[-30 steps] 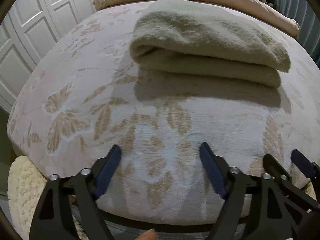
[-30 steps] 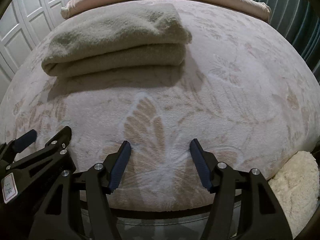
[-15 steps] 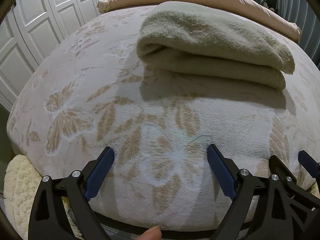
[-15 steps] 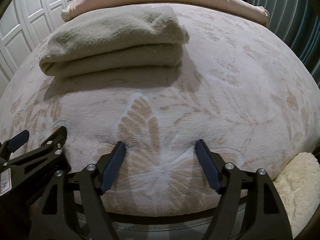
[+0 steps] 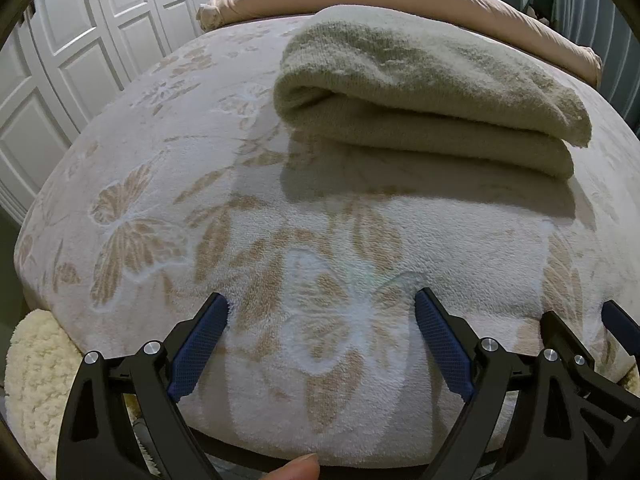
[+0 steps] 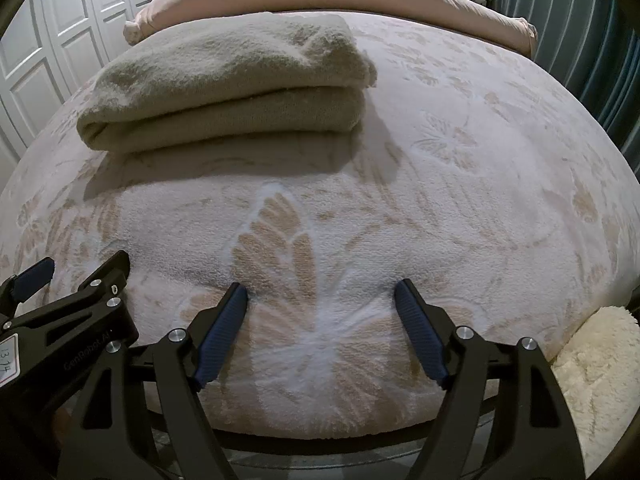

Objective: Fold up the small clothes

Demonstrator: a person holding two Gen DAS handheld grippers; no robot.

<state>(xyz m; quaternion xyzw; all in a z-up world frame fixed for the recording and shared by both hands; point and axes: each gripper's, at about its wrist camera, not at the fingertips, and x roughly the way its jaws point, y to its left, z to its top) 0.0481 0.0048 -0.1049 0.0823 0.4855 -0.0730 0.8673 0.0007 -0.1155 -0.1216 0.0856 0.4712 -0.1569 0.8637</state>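
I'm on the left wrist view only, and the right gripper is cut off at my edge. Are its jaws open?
Observer: Yes. The right gripper is open. Its jaws have just been opening, with nothing between them and only blanket behind the gap.
Operator: What lies right of the cloth?
Observer: Only patterned blanket, out to the bed's far side.
Operator: Anything at the near right corner?
Observer: A cream fluffy throw shows just past the blanket's edge there.
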